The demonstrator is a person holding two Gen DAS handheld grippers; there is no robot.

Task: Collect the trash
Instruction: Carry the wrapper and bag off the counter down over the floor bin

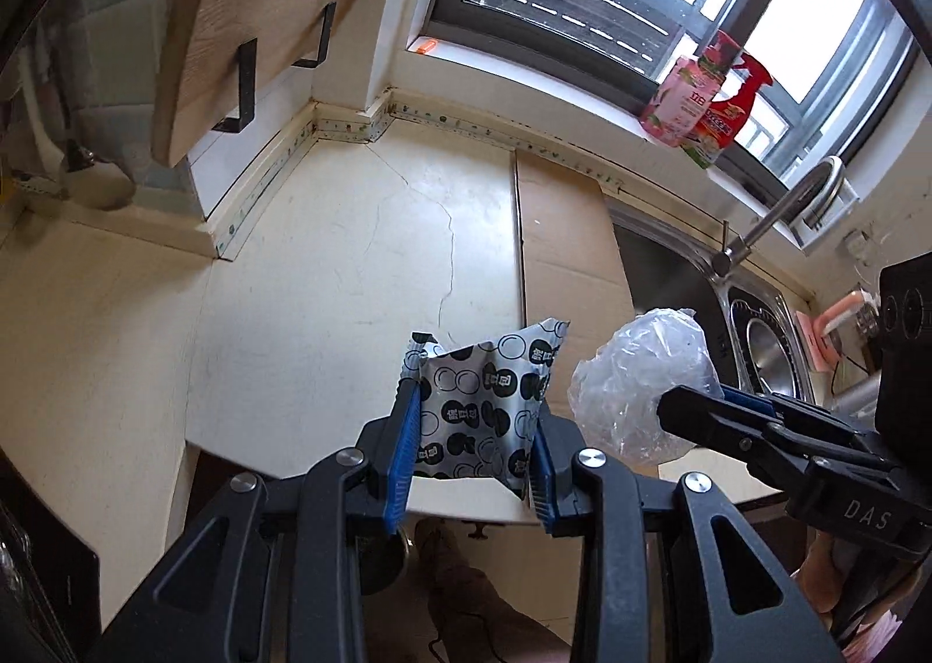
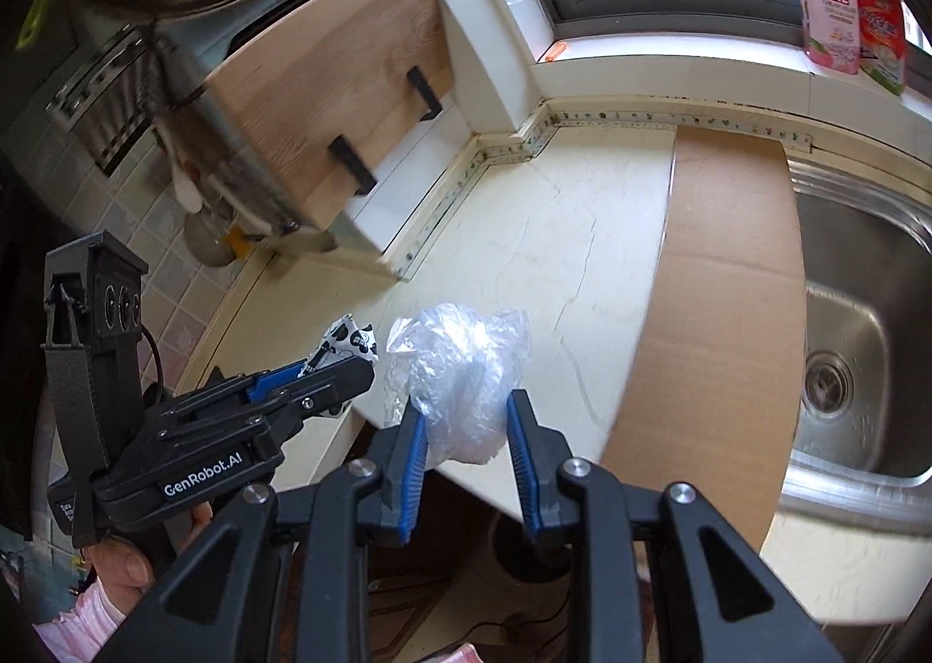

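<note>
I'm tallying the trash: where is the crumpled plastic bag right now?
The plastic bag is clamped in the right gripper above the counter's front edge, right of the spotted wrapper in the left gripper.

Left hand-held gripper and right hand-held gripper — both clamped, side by side.

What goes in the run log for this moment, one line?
left tool: shut on snack wrapper | right tool: shut on plastic bag | both lifted at counter edge | sink to the right
</note>
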